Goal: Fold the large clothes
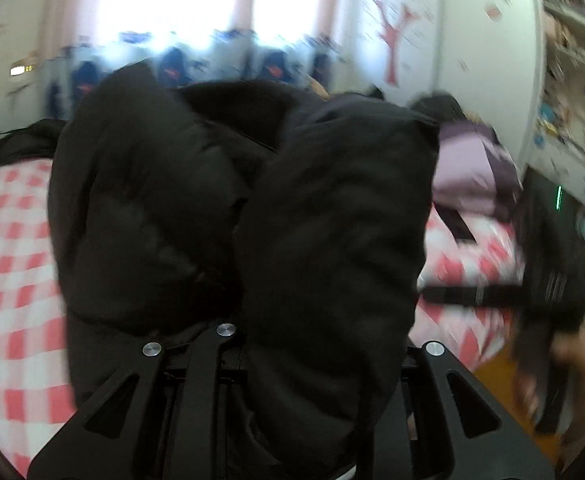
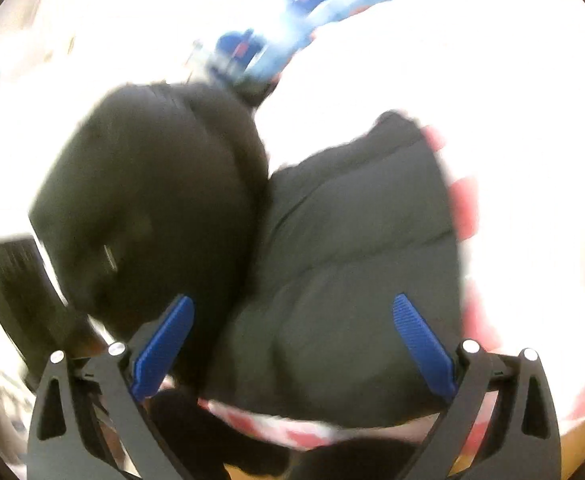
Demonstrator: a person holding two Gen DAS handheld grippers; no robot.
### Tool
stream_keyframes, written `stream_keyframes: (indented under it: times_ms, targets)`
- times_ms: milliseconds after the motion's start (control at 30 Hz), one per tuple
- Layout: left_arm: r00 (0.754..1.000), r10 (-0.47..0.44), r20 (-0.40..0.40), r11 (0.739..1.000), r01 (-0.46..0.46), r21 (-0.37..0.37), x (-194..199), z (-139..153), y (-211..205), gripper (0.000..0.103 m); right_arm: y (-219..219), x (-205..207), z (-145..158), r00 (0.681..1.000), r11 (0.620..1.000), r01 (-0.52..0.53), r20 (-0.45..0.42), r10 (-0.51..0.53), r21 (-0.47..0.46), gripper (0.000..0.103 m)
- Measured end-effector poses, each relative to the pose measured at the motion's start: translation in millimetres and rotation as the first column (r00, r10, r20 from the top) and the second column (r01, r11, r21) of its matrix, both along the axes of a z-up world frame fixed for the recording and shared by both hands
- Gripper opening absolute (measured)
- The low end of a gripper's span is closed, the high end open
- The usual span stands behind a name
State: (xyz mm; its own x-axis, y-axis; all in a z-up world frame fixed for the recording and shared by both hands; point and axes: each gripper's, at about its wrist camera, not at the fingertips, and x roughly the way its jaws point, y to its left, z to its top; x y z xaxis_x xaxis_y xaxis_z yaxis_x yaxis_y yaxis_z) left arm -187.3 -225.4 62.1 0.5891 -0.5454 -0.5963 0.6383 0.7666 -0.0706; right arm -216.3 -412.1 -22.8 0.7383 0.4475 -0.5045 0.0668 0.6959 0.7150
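Black puffer jacket (image 1: 244, 208) is bunched up on the red-and-white checkered bedspread (image 1: 8, 248), filling the near view. Left gripper (image 1: 252, 344) is buried in its folds, can't tell its state. Right gripper (image 2: 292, 344) is spread wide over the jacket, pinching nothing.

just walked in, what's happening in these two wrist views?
A person with a handheld gripper in each hand is folding a black puffer jacket on a bed with a red-and-white checked cover. The left gripper has bunched jacket fabric packed between its jaws, so it appears shut on it. The right gripper hangs open over the jacket, blue pads spread, gripping nothing. Both views are motion-blurred.
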Motion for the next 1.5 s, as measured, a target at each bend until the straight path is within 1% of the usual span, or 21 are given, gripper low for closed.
stream_keyframes:
  times_ms: [100,167,267,400,467,567,667,733,800,867,933,1033,1100,1133,1167,1200,1233,1300,1367,1433,1500]
  targets:
    - [0.996,-0.077,-0.041,0.994,0.08,0.078,-2,-29,-43,0.019,-30,-4,19,0.997,0.998,0.058,0.048,-0.057,-0.026,0.096]
    - [0.993,-0.119,-0.024,0.979,0.121,0.162,-10,-46,-69,0.019,-41,-3,40,0.992,0.994,0.091,0.096,-0.084,-0.065,0.096]
    - [0.989,-0.145,0.001,0.961,0.141,0.238,-18,-56,-87,0.021,-33,21,67,0.992,0.986,0.044,0.122,-0.025,-0.16,0.096]
    - [0.984,-0.18,-0.007,0.944,0.175,0.281,-25,-52,-87,0.034,8,78,66,0.991,0.937,-0.121,0.013,0.133,-0.327,0.096]
    - [0.979,-0.203,-0.031,0.937,0.203,0.285,-37,-45,-79,0.04,28,110,41,0.982,0.873,-0.181,-0.127,0.137,-0.452,0.096]
    - [0.968,-0.239,-0.079,0.938,0.251,0.239,-51,-29,-56,0.042,38,102,4,0.969,0.855,-0.216,-0.212,0.127,-0.472,0.096]
    - [0.962,-0.222,-0.16,0.966,0.239,0.099,-54,-3,-12,0.046,29,81,-13,0.968,0.832,-0.199,-0.235,0.086,-0.518,0.096]
    - [0.967,-0.16,-0.2,0.987,0.162,-0.009,-43,15,25,0.06,25,74,-16,0.965,0.821,-0.199,-0.251,0.07,-0.535,0.096]
    - [0.969,0.008,-0.247,0.993,-0.036,-0.11,-15,22,85,0.075,23,72,-19,0.962,0.814,-0.202,-0.268,0.059,-0.544,0.096]
    - [0.932,0.135,-0.338,0.968,-0.197,-0.157,20,13,129,0.079,21,70,-21,0.957,0.811,-0.206,-0.285,0.051,-0.547,0.096]
    - [0.862,0.154,-0.483,0.935,-0.285,-0.21,59,-11,159,0.079,20,67,-23,0.954,0.817,-0.205,-0.298,0.043,-0.538,0.096]
    - [0.76,0.06,-0.647,0.902,-0.319,-0.291,102,-51,165,0.079,18,59,-28,0.954,0.84,-0.186,-0.3,0.029,-0.51,0.096]
    - [0.71,-0.007,-0.704,0.886,-0.322,-0.333,109,-76,153,0.082,12,54,-36,0.956,0.868,-0.159,-0.293,0.017,-0.471,0.096]
    - [0.692,-0.037,-0.721,0.879,-0.321,-0.353,109,-82,143,0.088,9,52,-40,0.957,0.878,-0.146,-0.288,0.01,-0.455,0.096]
    - [0.66,-0.083,-0.747,0.866,-0.323,-0.382,114,-93,134,0.092,8,49,-44,0.959,0.888,-0.132,-0.283,0.002,-0.44,0.096]
    - [0.652,-0.091,-0.753,0.864,-0.324,-0.385,114,-98,128,0.093,6,45,-50,0.961,0.903,-0.112,-0.276,-0.007,-0.414,0.096]
    - [0.662,-0.087,-0.744,0.873,-0.31,-0.378,113,-100,117,0.094,5,42,-54,0.963,0.914,-0.096,-0.269,-0.015,-0.395,0.096]
    - [0.72,-0.056,-0.691,0.901,-0.261,-0.346,110,-88,103,0.092,7,40,-61,0.967,0.926,-0.067,-0.253,-0.031,-0.371,0.096]
    - [0.789,-0.038,-0.614,0.922,-0.209,-0.326,101,-69,95,0.074,10,39,-65,0.972,0.938,-0.045,-0.233,-0.039,-0.343,0.097]
    - [0.839,-0.01,-0.544,0.935,-0.185,-0.302,102,-48,102,0.068,20,42,-67,0.976,0.952,-0.027,-0.213,-0.041,-0.305,0.098]
    - [0.869,0.038,-0.493,0.94,-0.198,-0.277,106,-30,124,0.066,42,55,-65,0.98,0.964,-0.05,-0.199,-0.002,-0.261,0.098]
